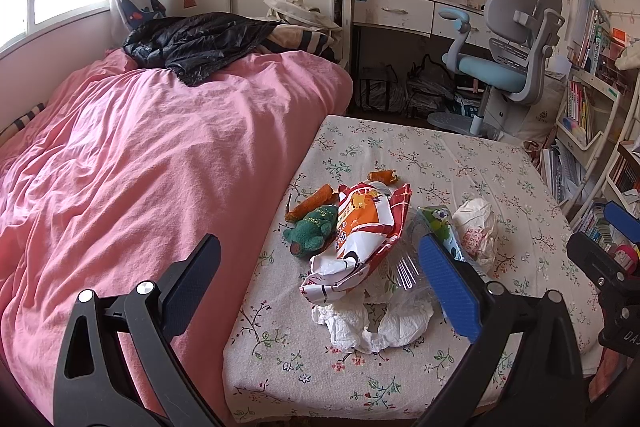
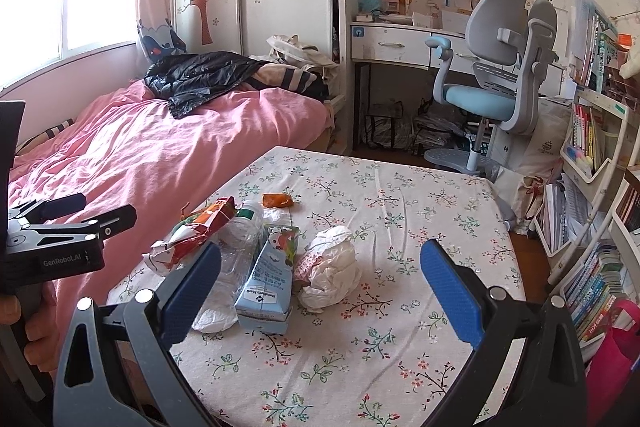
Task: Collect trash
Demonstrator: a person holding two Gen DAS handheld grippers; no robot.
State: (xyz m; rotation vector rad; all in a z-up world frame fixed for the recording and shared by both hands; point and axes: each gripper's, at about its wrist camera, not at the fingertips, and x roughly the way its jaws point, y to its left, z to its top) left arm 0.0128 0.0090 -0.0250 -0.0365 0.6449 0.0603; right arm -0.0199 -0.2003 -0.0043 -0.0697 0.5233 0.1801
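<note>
Left wrist: our left gripper (image 1: 320,291) hangs spread wide, nothing held, over the trash pile: snack bag (image 1: 360,231) on crumpled tissue (image 1: 372,323), floral table (image 1: 460,163). Right wrist: right gripper (image 2: 320,291) agape, empty, milk carton (image 2: 268,283) and wadded paper (image 2: 330,273) between its fingers.

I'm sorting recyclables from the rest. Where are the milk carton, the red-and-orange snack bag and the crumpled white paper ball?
milk carton (image 2: 267,279): right wrist view, blue side panel.
red-and-orange snack bag (image 1: 360,227): left wrist view, printed front.
crumpled white paper ball (image 2: 332,267): right wrist view, middle of the wad.
</note>
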